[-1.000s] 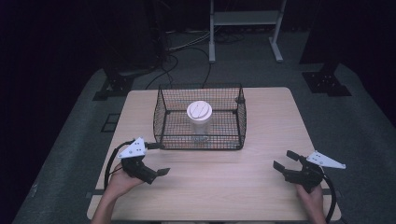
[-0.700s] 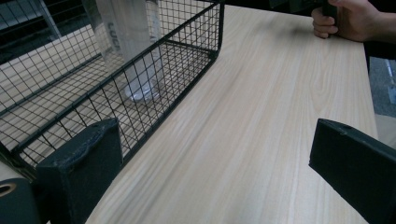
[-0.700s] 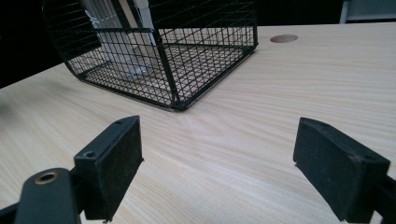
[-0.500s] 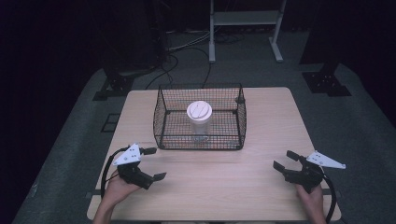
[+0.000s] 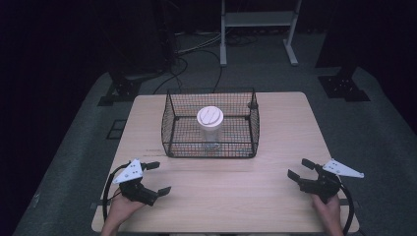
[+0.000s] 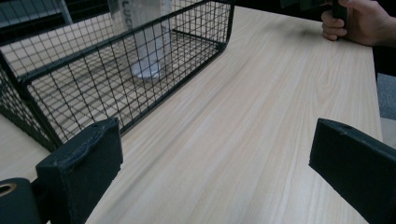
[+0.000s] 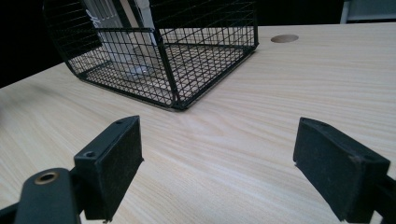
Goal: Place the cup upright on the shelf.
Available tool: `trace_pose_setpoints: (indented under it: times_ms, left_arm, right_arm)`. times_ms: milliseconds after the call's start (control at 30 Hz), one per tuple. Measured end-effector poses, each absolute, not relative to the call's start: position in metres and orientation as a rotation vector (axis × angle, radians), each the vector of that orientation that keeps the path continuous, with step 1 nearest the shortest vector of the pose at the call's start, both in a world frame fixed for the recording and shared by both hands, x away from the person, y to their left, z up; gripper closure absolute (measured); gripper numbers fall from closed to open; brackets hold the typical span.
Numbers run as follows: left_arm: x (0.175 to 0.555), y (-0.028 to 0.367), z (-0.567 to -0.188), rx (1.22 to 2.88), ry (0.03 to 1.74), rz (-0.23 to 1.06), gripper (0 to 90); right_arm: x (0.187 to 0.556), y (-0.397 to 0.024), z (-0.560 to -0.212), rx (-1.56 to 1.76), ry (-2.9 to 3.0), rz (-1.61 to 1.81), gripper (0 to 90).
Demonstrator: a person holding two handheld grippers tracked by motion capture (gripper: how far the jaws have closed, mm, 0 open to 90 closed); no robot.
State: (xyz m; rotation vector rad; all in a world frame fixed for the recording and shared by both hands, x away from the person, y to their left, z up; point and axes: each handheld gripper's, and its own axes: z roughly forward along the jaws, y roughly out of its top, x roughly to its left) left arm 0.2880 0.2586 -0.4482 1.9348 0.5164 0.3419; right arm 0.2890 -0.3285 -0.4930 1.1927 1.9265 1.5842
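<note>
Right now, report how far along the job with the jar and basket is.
Done: the white-lidded jar stands upright inside the wire basket. In hand: nothing; the left gripper and right gripper are both open and empty near the front of the table, apart from the basket. Left: no sign that either is reaching for the jar yet.

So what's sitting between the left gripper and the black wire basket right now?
Nothing: in the high view, bare light wooden table separates the left gripper from the black wire basket; the left gripper view shows the same.
</note>
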Motion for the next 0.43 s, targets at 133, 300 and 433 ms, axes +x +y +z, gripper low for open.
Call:
trace_pose_setpoints:
  times_ms: [133, 300, 433]
  left_arm:
    - [0.2855, 0.2621, -0.4528, 1.921, 0.530, 0.336, 1.7]
    - [0.2827, 0.2634, -0.4568, 1.912, 0.541, 0.349, 1.7]
    - [0.2824, 0.2636, -0.4588, 1.932, 0.549, 0.360, 1.7]
  right_arm:
    - [0.2896, -0.3294, -0.4930, 1.197, 1.927, 1.588, 14.5]
    - [0.2894, -0.3289, -0.4929, 1.190, 1.929, 1.584, 14.5]
    - [0.2902, -0.3305, -0.4930, 1.200, 1.928, 1.596, 14.4]
